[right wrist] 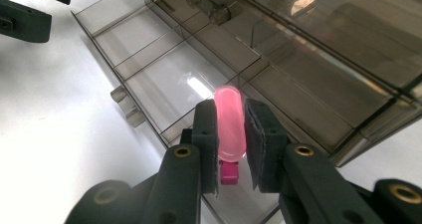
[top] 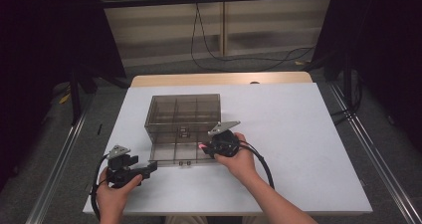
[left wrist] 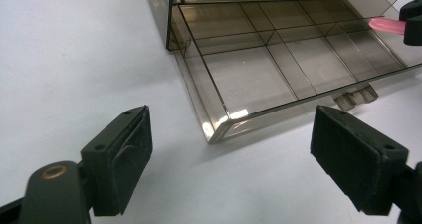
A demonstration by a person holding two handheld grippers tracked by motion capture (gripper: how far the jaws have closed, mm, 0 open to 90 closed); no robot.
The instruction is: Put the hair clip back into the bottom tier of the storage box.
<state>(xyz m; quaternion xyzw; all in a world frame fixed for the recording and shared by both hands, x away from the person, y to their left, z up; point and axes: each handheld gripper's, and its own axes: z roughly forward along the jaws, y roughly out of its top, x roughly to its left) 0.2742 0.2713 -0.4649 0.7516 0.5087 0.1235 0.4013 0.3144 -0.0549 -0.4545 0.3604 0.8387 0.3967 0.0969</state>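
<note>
Two grippers | right gripper (right wrist: 231,149) clamps pink tube (right wrist: 230,122) over open drawer (right wrist: 149,50) | left gripper (left wrist: 229,149) empty

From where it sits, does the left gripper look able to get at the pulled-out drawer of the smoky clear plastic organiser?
Probably yes. The left gripper, jaws open, faces the near corner of the pulled-out drawer with bare white table between. The right gripper holds a pink tube over the drawer's far end.

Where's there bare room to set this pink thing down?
The open drawer compartments look bare under the pink tube in the right gripper. Bare table lies right of the organizer. It is crowded near the left gripper, by the drawer's front corner.
</note>
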